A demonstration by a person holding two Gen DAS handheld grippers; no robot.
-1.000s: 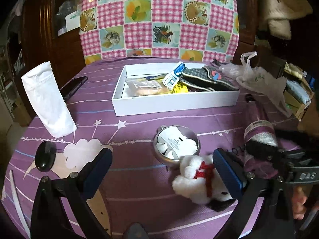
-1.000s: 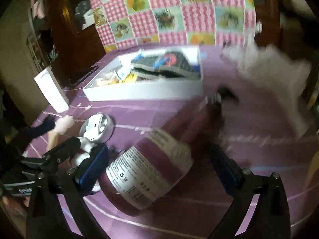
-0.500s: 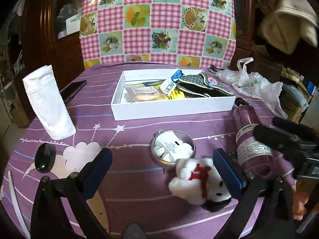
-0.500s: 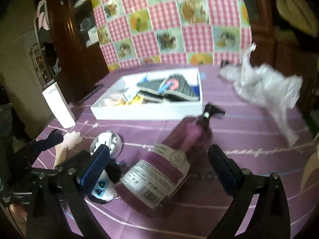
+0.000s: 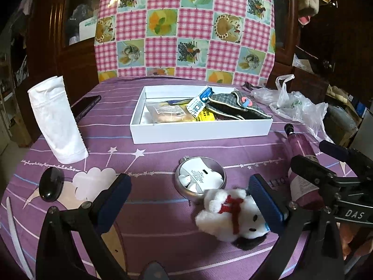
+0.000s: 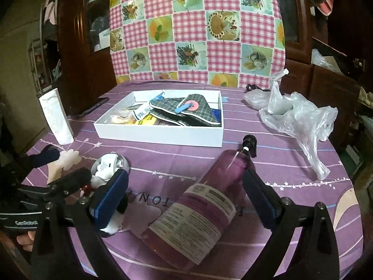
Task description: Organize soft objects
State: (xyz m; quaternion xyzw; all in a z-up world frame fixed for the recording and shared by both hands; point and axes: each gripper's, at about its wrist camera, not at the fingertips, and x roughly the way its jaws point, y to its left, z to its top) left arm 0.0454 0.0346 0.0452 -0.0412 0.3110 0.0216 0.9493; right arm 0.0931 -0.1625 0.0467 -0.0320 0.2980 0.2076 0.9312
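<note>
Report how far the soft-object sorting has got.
Done: plaid fabric pieces already lie in the white box.
In hand: nothing; the left gripper is open beside the plush dog, and the right gripper is open over the lying purple bottle.
Left: the plush dog, the white sleeve and the plastic bag are outside the box.

plush toy (image 6: 114,219): mostly hidden behind left finger of right hand-held gripper (image 6: 184,196), lower left of frame | pink bottle (image 5: 303,170): lower part covered by that gripper, right of frame | label print (image 6: 198,212): too small to read | box (image 5: 200,130) contents: overlapping, partly buried
</note>
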